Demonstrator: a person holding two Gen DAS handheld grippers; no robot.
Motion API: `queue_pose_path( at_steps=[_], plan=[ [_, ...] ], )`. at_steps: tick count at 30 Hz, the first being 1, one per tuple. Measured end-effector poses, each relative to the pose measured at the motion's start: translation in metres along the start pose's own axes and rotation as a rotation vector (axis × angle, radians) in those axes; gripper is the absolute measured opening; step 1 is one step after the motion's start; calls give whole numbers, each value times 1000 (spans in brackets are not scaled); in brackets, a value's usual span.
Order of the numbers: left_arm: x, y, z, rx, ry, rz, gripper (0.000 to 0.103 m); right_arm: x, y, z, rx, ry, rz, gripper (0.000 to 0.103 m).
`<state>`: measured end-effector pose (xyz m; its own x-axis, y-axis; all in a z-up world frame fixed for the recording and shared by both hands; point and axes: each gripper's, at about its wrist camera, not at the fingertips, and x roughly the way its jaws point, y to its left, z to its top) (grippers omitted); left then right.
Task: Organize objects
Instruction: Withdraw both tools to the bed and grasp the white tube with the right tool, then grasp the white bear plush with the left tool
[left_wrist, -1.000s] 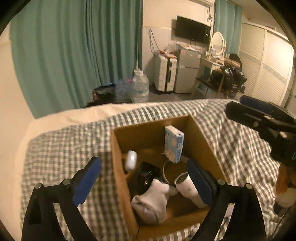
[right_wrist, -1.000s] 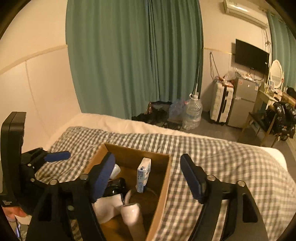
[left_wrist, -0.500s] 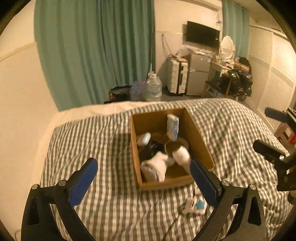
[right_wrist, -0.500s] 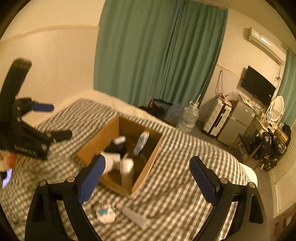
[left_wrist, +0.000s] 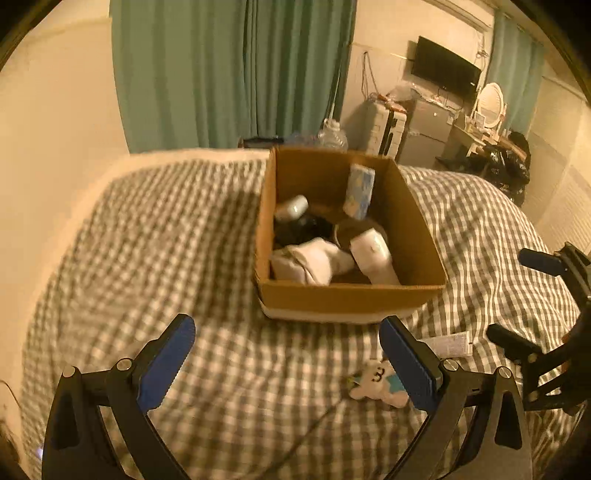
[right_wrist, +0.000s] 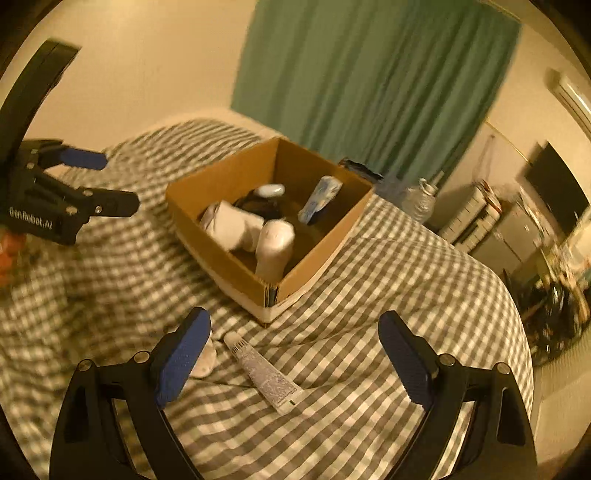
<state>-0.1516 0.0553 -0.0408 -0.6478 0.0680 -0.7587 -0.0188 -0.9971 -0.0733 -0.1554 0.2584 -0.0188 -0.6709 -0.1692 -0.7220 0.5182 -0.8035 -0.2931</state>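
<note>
A cardboard box (left_wrist: 351, 299) (right_wrist: 221, 266) sits on a grey checked bedspread (left_wrist: 166, 258). It holds white socks (left_wrist: 314, 258), a white bottle (left_wrist: 375, 254), a blue-white carton (left_wrist: 358, 190) and dark items. A small white plush toy (left_wrist: 376, 384) and a white tube (right_wrist: 262, 373) (left_wrist: 448, 345) lie on the bed in front of the box. My left gripper (left_wrist: 288, 365) is open and empty, back from the box. My right gripper (right_wrist: 293, 360) is open and empty, above the tube. The plush shows partly behind the right gripper's left finger (right_wrist: 205, 356).
Green curtains (left_wrist: 229, 70) hang behind the bed. A water bottle (left_wrist: 332, 136), a suitcase, a small fridge, a TV and a vanity stand at the back right. The bed edge falls off to the right (right_wrist: 517, 295).
Both grippers have pulled back and up from over the box. The plush toy and the tube have come into view on the bed in front of it.
</note>
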Motion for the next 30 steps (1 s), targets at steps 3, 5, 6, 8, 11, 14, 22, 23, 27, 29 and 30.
queue_pose_path(
  at_steps=[3,5,6,8,11,14,22,23,27,29,30],
  plan=[
    [13,-12,-11,3,7,52,102,20,0,-8,-44,40,34,92],
    [23,-24,-19,32,21,76,102,35,-1,-13,-60,71,44,92],
    [29,-31,-23,49,31,89,102,45,-2,-17,-65,94,58,92],
    [38,-38,-30,68,47,98,102,58,-4,-23,-68,129,83,91],
    [50,-49,-39,89,82,67,102,78,-3,-33,-72,187,118,85],
    [60,-60,-47,113,107,38,102,88,-3,-42,-59,209,149,83],
    [76,-72,-62,131,150,-31,103,107,11,-53,-96,275,205,48],
    [76,-72,-63,129,152,-39,103,109,15,-55,-107,288,208,45],
    [75,-71,-65,127,163,-57,103,102,24,-55,-136,275,200,33],
    [73,-70,-65,128,174,-72,103,97,28,-54,-134,280,196,31],
    [72,-70,-65,131,182,-88,103,92,28,-53,-128,289,184,29]
  ],
)
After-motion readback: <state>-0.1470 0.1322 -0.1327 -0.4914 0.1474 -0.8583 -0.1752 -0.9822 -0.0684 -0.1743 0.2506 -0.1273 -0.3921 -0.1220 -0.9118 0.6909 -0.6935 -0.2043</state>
